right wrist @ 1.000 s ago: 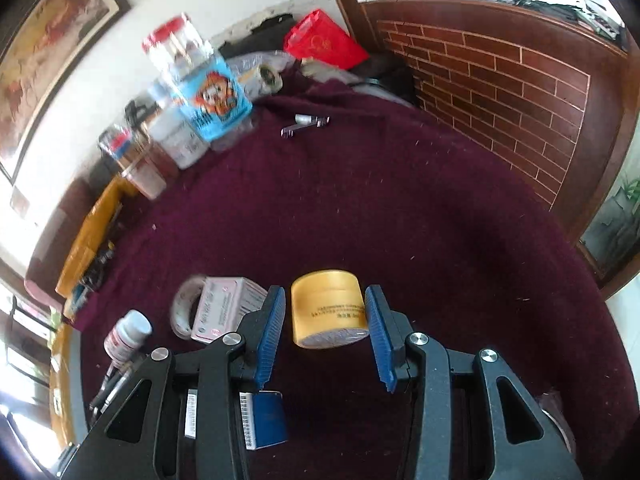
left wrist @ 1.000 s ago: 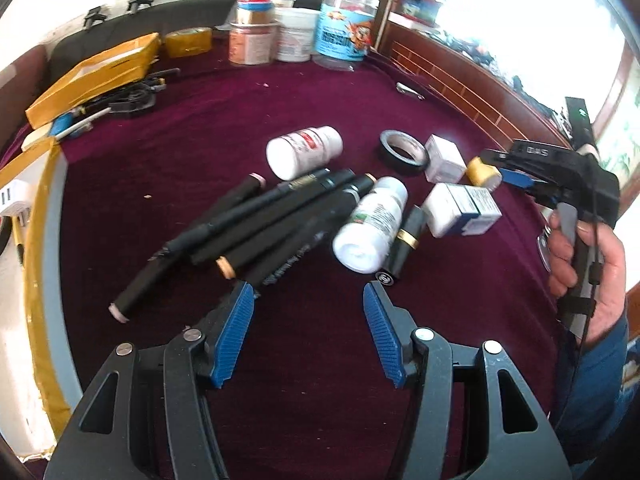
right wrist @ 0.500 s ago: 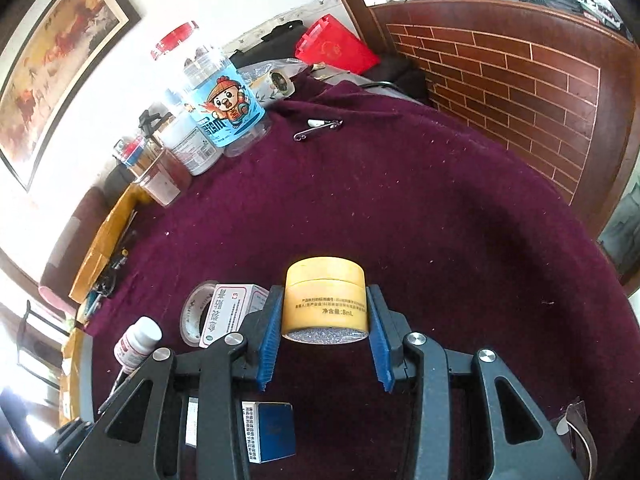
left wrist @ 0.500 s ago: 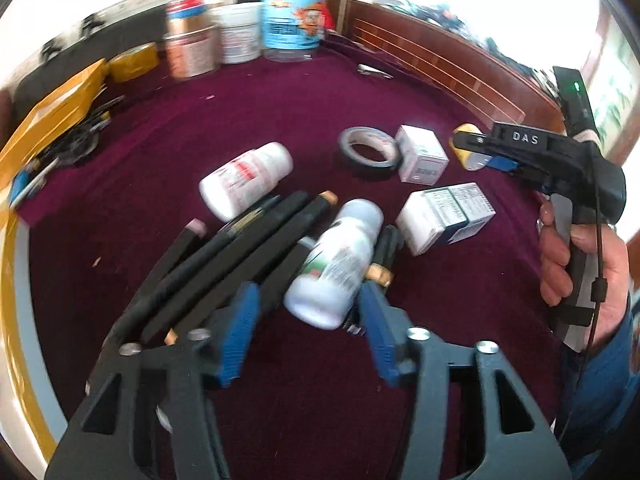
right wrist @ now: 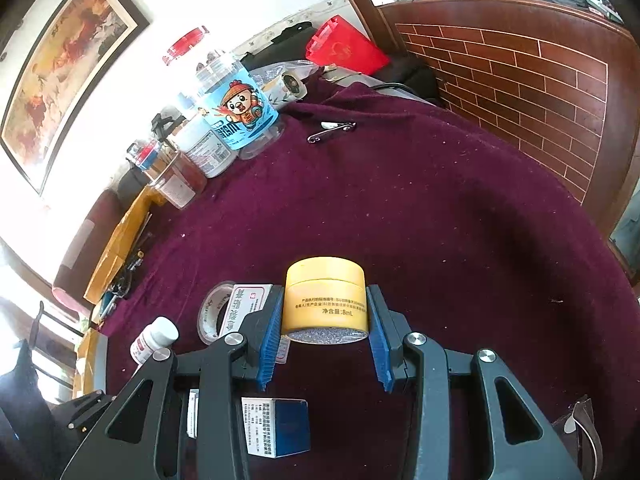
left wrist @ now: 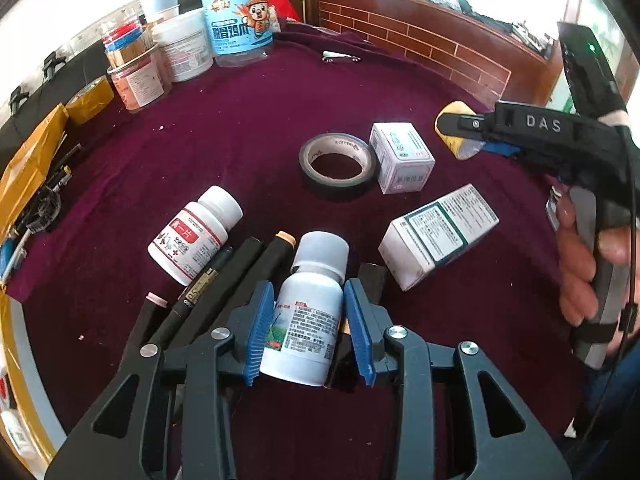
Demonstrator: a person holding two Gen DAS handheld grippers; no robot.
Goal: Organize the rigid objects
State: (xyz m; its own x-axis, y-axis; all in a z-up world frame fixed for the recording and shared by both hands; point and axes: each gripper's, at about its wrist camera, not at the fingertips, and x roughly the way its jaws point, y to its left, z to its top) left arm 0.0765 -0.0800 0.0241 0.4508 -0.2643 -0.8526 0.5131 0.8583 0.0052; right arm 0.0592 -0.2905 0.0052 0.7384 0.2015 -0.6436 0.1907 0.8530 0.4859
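Left jaws: the left gripper (left wrist: 306, 328) is closed on a white bottle (left wrist: 310, 316), its blue pads pressed to both sides of the body, cap pointing away.
Right jaws: the right gripper (right wrist: 324, 334) is clamped on a yellow jar (right wrist: 325, 300), which is held upright and raised above the cloth.
Under the left jaws: black markers (left wrist: 224, 284) are lying side by side beneath and left of the bottle.
Left of the markers: a second white bottle (left wrist: 196, 234) is lying on its side, touching them.
Right of the bottle: a white box (left wrist: 438, 236) is lying tilted nearby.
Farther out: a tape roll (left wrist: 338, 166) and a small square box (left wrist: 402, 158) are just beside each other.
Surface: a maroon cloth (left wrist: 240, 128) is spread under everything.
Far edge: a blue-labelled tub (left wrist: 240, 26) is standing among other containers.
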